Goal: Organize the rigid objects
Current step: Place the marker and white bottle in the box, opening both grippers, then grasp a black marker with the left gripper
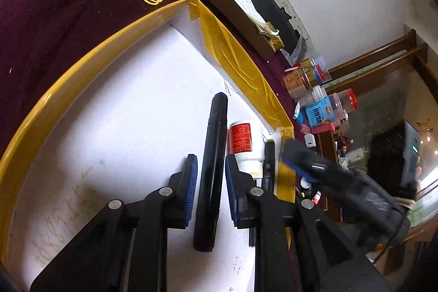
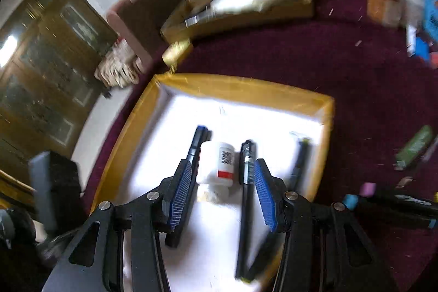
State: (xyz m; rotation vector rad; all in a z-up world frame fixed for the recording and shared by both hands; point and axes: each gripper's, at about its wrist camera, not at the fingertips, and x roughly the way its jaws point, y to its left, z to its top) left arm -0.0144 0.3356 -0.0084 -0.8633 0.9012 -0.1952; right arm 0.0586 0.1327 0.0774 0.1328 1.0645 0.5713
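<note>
Your left gripper (image 1: 209,177) sits spread around the black marker (image 1: 212,168), pads clear; lift crooked and it rolls into the white bottle (image 1: 243,147) at 3 o'clock.

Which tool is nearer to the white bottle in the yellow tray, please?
Right. The right tool hangs directly over the white bottle, which shows between its open jaws. The left tool straddles the thick black marker beside it.

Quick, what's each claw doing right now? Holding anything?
Left gripper: open, the black marker lies loose between its pads.
Right gripper: open, over the white bottle, holding nothing.
</note>
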